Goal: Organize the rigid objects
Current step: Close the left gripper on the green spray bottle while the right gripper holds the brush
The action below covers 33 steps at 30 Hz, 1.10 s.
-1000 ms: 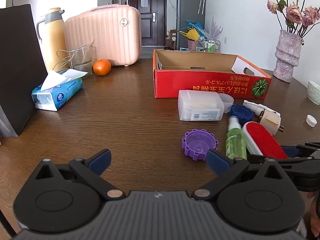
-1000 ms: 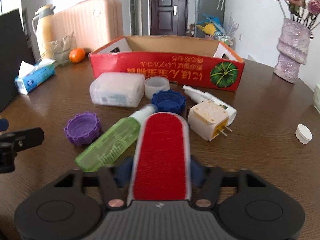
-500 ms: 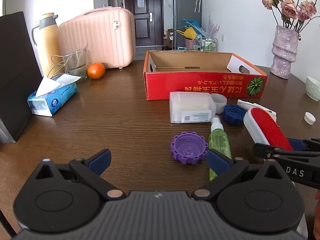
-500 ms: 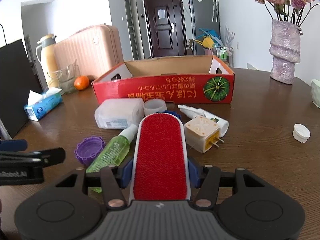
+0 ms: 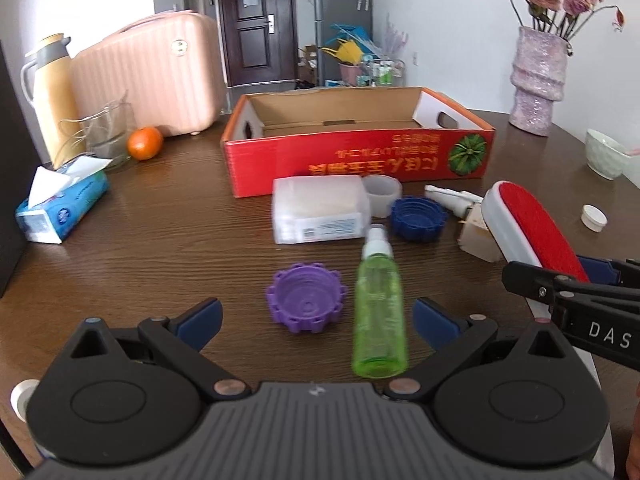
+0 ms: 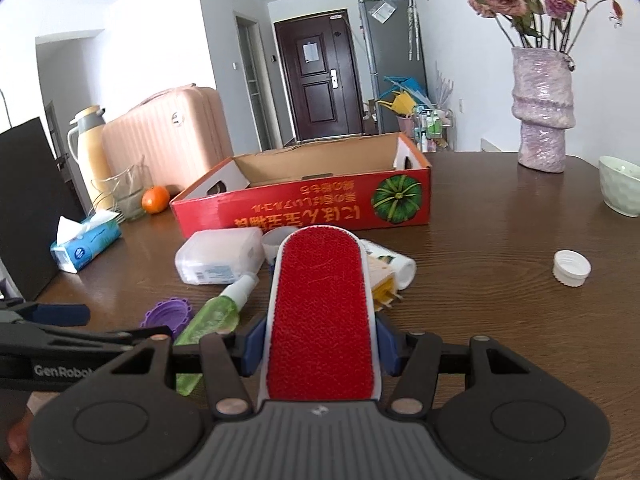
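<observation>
The right hand-held gripper [image 6: 320, 350] is clamped on the red-faced lint brush [image 6: 322, 308], its blue pads [image 6: 253, 346] pressing the white sides near the handle end. The brush points forward along the fingers, red face up, and is clear of the worktop [image 6: 500, 280]; it appears headed for the red cardboard box [image 6: 304, 204] directly ahead. The box stands open-topped with nothing visible inside it — judged to be the collection point for the loose items.

The grip across the narrow width is sensible: the rigid sides give the pads flat, parallel faces, and the soft red face is left untouched.

The left hand-held gripper [image 5: 316, 318] stands with its jaws spread wide and nothing between the pads. It tilts down toward the worktop, with the purple ridged cap [image 5: 306, 302] and the green spray bottle [image 5: 378, 312] lying just ahead of its fingers. Judged ready to take one of these next.

Remaining items lie grouped before the box front: translucent plastic case [image 5: 320, 208], blue ridged cap [image 5: 418, 218], white spray bottle [image 5: 452, 198], plug adapter [image 5: 476, 236]. A small white cap [image 6: 572, 268] lies well apart to the right.

Right gripper's pose — pitched moderately downward, brush roughly level in roll. The two grippers sit side by side, close together.
</observation>
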### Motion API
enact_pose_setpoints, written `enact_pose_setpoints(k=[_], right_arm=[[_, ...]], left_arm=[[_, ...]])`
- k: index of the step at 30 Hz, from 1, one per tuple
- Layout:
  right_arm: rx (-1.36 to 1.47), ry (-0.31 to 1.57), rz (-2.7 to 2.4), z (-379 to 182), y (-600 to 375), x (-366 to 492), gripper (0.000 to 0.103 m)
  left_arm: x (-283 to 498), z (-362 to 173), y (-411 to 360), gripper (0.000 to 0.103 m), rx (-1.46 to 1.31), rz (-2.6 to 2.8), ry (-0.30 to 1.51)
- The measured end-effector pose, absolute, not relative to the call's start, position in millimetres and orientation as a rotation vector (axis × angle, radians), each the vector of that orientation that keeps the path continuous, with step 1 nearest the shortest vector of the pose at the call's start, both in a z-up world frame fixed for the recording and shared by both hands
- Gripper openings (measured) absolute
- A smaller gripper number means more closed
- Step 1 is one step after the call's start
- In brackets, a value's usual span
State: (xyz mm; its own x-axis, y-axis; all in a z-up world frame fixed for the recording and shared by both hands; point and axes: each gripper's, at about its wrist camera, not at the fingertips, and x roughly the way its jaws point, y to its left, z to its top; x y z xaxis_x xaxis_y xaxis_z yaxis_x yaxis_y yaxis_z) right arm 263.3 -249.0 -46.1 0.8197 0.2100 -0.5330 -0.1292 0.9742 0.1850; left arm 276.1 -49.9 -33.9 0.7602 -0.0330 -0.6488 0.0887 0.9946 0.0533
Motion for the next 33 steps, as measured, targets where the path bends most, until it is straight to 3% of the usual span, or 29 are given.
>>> enact_pose_setpoints(k=[3, 7, 14, 16, 20, 22, 27, 33], right_arm=[[0.153, 0.574, 0.173, -45.9, -257.2, 262.0, 0.055], [0.165, 0.565, 0.17, -45.9, -265.6, 261.1, 0.055], [0.186, 0.567, 0.168, -46.9, -273.5, 261.6, 0.055], [0.191, 0.567, 0.17, -46.8, -274.1, 261.3, 0.055], [0.187, 0.57, 0.176, -47.6, -272.2, 261.3, 0.055], [0.188, 0.574, 0.176, -48.4, -271.8, 262.0, 0.055], [0.183, 0.587, 0.175, -51.3, -270.2, 264.4, 0.055], [0.177, 0.584, 0.172, -51.8, -268.0, 264.7, 0.055]], left_arm=[[281.3, -36.2, -60.8, 0.101, 0.086, -0.091, 0.712], [290.2, -41.6, -70.6, 0.086, 0.087, -0.114, 0.74], [295.4, -46.6, -84.8, 0.068, 0.105, -0.162, 0.736], [297.4, -48.7, -86.4, 0.056, 0.104, -0.181, 0.742], [305.2, -56.4, -87.6, 0.049, 0.105, -0.196, 0.777], [309.5, -61.6, -86.6, 0.04, 0.096, -0.203, 0.801], [309.8, -67.5, -87.9, 0.032, 0.101, -0.229, 0.787], [308.2, -66.4, -85.4, 0.032, 0.085, -0.23, 0.788]])
